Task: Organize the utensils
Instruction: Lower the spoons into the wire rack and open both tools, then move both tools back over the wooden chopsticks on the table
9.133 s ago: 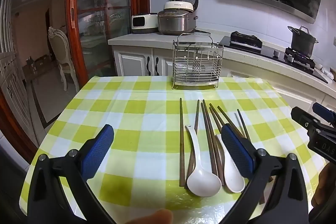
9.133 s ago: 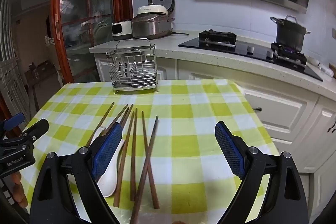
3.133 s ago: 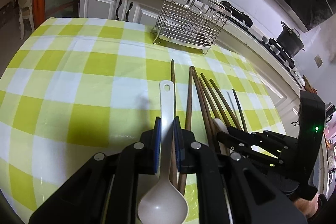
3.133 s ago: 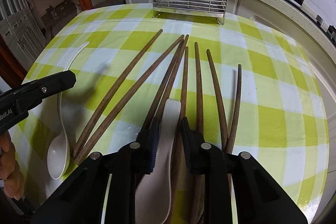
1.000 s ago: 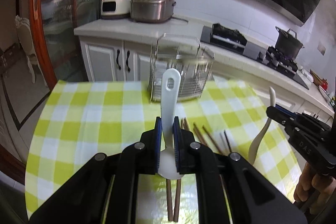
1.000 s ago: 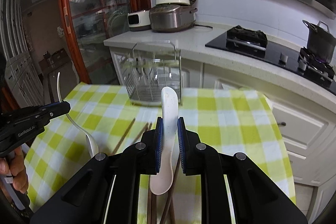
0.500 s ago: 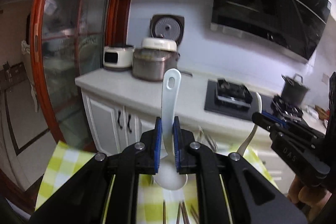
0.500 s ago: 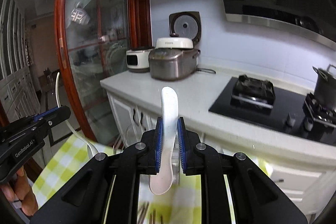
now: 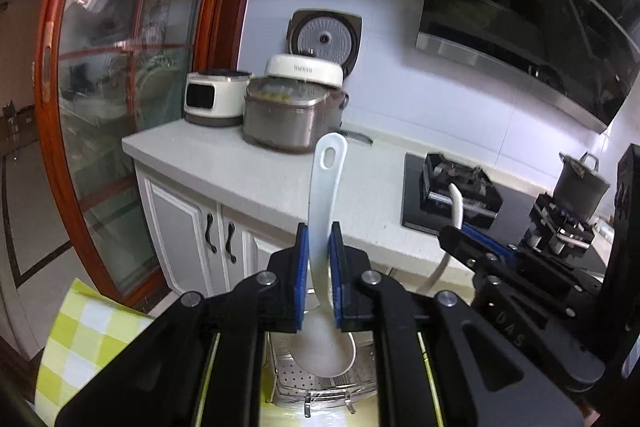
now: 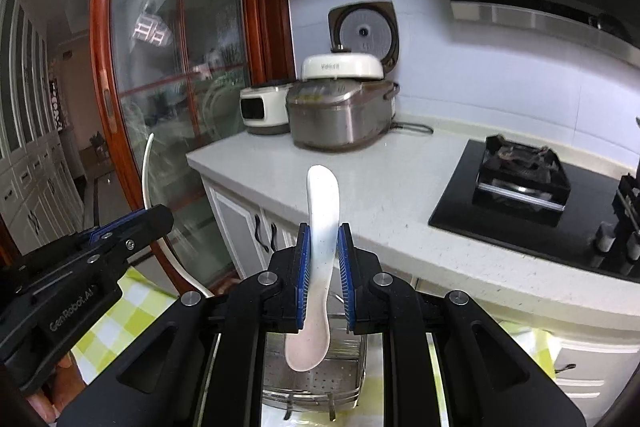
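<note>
Both spoons are now hanging bowl-down over the rack (image 9: 320,391), off the table: left gripper (image 9: 319,267) clamping holed spoon (image 9: 325,195), right gripper (image 10: 325,263) clamping plain spoon (image 10: 320,227); drop-in next.

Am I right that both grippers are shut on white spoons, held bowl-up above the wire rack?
Not quite. Both the left gripper and right gripper are shut on white spoons above the wire rack, but bowl-down: each wrist view shows its white spoon with handle up.
</note>
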